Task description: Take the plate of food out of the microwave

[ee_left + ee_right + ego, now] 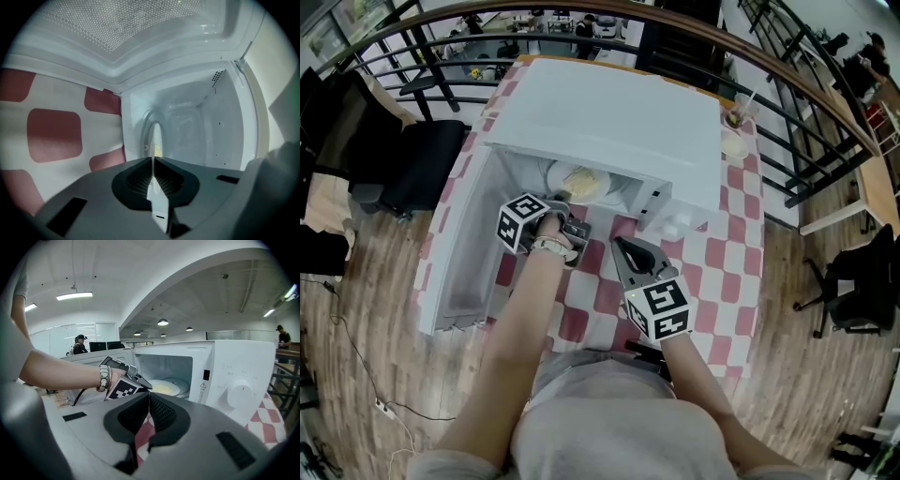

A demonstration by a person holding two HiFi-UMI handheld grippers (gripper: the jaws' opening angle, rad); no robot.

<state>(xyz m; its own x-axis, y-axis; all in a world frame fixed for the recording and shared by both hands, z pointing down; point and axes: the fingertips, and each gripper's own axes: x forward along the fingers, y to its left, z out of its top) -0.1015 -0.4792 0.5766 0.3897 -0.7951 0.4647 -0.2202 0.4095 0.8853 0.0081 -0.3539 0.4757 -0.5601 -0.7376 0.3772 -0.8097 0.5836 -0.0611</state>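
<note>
plate [154, 138] rim pinched in left claw [153, 161]

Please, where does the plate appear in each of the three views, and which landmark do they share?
Head view: plate at upper centre, inside the microwave.
Left gripper view: centre, edge-on, rim clamped in the left gripper.
Right gripper view: centre, inside the cavity.
Shared landmark: the open microwave.

a red-and-white checked cloth [712, 272] covers the counter; a cup with a straw [738, 114] stands near its far right corner. a black chair [422, 164] sits left on the wood floor [375, 356], curved railing [825, 103] beyond
</note>
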